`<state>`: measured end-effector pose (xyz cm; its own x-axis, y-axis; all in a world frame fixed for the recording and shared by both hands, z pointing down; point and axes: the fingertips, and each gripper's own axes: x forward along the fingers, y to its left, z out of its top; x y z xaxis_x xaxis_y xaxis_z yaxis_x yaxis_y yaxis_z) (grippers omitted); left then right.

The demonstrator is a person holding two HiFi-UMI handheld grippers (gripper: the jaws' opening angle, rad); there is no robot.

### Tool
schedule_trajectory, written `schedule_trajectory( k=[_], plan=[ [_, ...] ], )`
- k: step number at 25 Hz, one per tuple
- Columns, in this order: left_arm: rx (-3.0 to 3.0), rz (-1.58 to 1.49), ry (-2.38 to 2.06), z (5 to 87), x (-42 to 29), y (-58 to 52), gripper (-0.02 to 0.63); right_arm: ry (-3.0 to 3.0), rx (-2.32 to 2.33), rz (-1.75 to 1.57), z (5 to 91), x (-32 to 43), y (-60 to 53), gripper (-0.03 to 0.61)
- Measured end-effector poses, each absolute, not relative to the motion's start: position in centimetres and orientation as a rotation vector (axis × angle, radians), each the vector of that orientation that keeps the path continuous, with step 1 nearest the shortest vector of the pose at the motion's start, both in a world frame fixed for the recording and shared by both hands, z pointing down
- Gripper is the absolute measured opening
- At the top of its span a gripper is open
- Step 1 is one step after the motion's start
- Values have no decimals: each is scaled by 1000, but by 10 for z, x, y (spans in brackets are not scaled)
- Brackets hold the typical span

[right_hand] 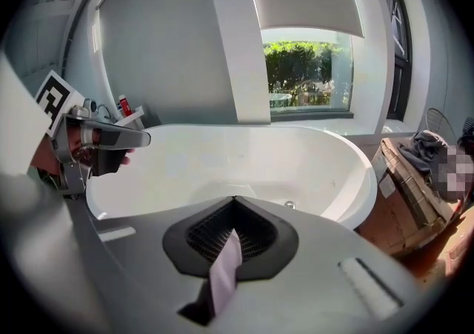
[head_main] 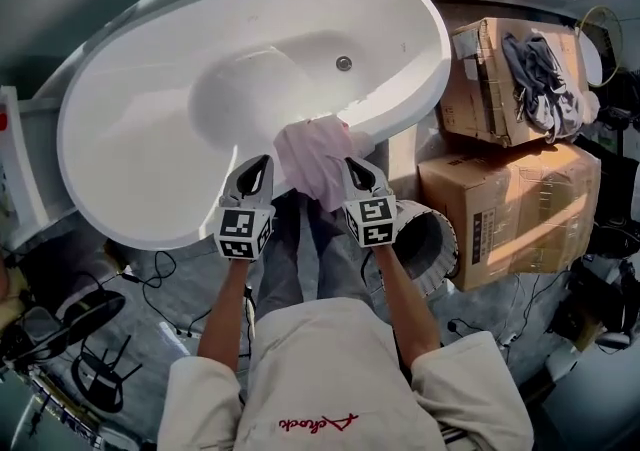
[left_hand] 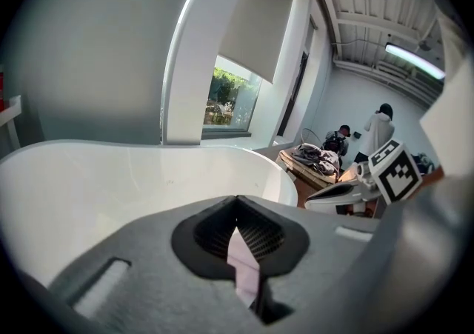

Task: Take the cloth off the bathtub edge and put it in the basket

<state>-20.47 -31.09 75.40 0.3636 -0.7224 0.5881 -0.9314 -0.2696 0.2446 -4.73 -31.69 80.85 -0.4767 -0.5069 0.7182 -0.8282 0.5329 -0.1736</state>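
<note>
Cloth (head_main: 316,165), soft and pink, hangs between the two grippers, right over the near edge of the bathtub (head_main: 95,199). I cannot tell if its top touches that edge or is just off it.

The left gripper (head_main: 258,171) is closed tight on one side. A thin bit of the cloth (left_hand: 244,269) pokes out between its jaws. The right gripper (head_main: 356,173) is closed tight on the other side, with a thin pink bit (right_hand: 222,269) between its jaws too.

So the grabbing part looks done. The putting-away part is not done.

The basket (head_main: 447,239) stands on the floor (head_main: 190,279), just beside the right gripper and next to the cardboard boxes (head_main: 510,209). I see no cloth in it. I think the cloth has to go over to that side and down into the basket, and then both grippers have to let go.
</note>
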Motion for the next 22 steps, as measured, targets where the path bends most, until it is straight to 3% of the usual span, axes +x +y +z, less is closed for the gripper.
schedule_trajectory(
  k=[11, 12, 13, 17, 22],
  plan=[
    [1991, 532, -1381, 812, -202, -294, 3, -2069, 1009, 773, 872, -50, -297, 8],
    [1989, 533, -1380, 812, -203, -295, 3, -2064, 987, 797, 876, -54, -296, 64],
    [1988, 533, -1379, 812, -203, -295, 3, -2056, 962, 824, 881, -58, -295, 162],
    [1980, 535, -1379, 812, -204, -300, 4, -2012, 899, 872, 904, -72, -296, 334],
    [1964, 546, -1376, 819, -208, -304, 4, -1927, 811, 884, 937, -88, -295, 446]
  ],
)
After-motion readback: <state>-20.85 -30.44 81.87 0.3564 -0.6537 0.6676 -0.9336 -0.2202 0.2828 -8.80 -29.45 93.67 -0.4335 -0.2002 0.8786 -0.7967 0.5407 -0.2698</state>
